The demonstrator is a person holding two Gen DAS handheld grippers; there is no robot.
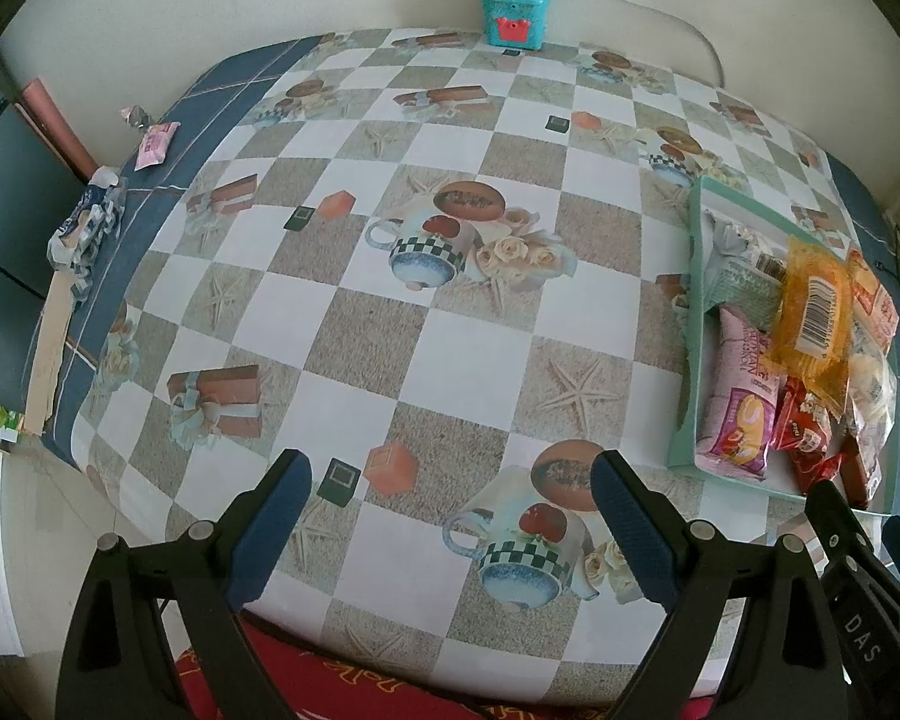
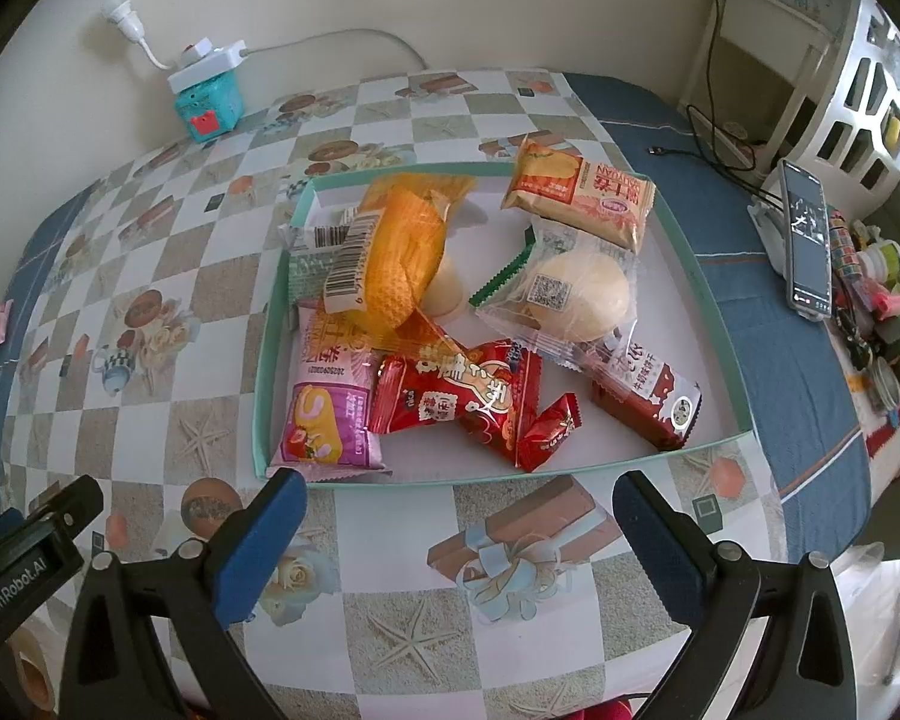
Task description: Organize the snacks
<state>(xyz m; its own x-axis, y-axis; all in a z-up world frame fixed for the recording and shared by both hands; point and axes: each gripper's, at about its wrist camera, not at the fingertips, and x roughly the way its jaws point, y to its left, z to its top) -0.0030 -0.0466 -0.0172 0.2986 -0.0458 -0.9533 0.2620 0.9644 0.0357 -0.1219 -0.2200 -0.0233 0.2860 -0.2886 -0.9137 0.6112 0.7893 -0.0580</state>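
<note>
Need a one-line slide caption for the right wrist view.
Open right gripper hovers before a teal tray piled with packaged snacks on a checkered tablecloth.

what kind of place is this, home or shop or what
Most likely a room in a home. A table with a printed checkered tablecloth stands against a wall, a power strip sits on a small teal box, and a phone stands propped beside craft clutter. Snack packets fill a shallow green tray.

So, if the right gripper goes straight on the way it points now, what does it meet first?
Probably the bare tablecloth just before the tray's near rim. The open right gripper holds nothing and nothing lies between; depth is unclear, so it might instead reach the rim.
</note>
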